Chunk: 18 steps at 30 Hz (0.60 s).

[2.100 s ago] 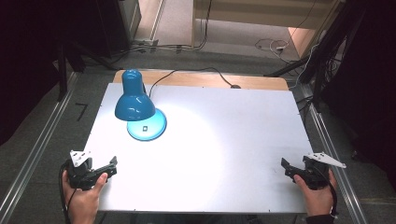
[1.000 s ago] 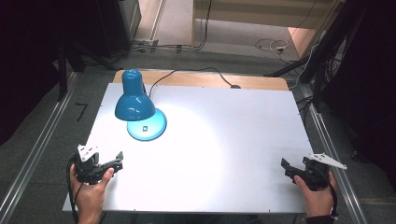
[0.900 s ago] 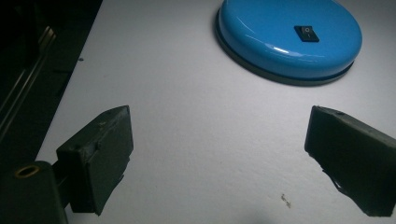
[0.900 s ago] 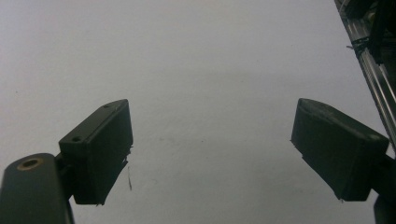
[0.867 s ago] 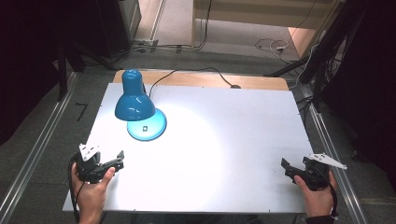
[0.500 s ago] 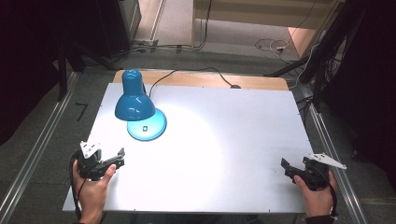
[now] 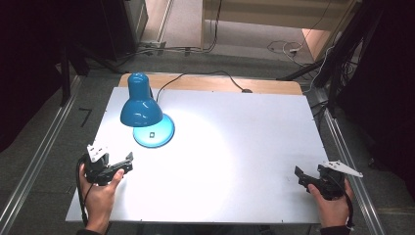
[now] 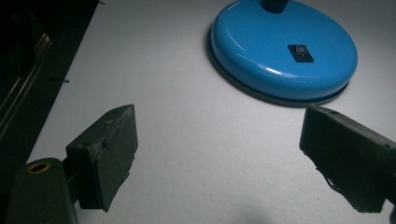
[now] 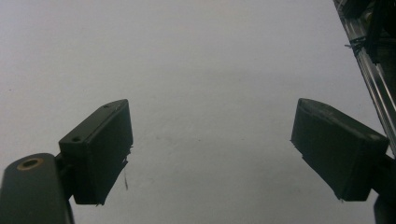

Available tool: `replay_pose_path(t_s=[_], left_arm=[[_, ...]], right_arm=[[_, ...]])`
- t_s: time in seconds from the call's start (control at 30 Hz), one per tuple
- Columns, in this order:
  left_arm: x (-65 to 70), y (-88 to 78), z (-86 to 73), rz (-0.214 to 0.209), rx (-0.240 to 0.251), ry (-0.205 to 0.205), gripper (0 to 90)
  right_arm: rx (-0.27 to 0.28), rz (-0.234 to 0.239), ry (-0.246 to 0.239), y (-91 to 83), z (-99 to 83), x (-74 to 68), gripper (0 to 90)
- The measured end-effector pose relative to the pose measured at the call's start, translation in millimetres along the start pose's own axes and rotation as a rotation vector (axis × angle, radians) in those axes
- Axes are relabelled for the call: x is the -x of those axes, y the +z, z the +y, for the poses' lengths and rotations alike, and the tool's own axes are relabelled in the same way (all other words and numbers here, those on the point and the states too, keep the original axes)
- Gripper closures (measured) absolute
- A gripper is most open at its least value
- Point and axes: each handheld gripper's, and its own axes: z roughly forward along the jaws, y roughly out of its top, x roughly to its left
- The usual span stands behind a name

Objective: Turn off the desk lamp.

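We hold the left gripper [image 8: 217,154] with fingers apart, the blue lamp [image 8: 280,51] just ahead of them, untouched. Our right gripper [image 9: 212,149] is spread too, over the bare table [image 9: 201,60].

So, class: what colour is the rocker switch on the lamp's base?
Black, on the blue base; the switch shows best in the left gripper view.

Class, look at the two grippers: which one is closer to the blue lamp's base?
The left gripper. It sits just short of the lamp base, whose switch appears ahead of its open jaws. The right gripper faces bare table.
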Motion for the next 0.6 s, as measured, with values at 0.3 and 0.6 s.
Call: replay_pose_path(t_s=[0.3,0.6], left_arm=[[3.3,4.4,3.0,-0.014,0.007,0.005,12.1],[7.6,8.4,4.9,-0.013,0.000,0.009,11.6]], right_arm=[[-0.001,-0.001,0.003,0.4,0.0,0.1,11.1],[-0.003,0.001,0.005,0.6,0.0,0.3,11.1]])
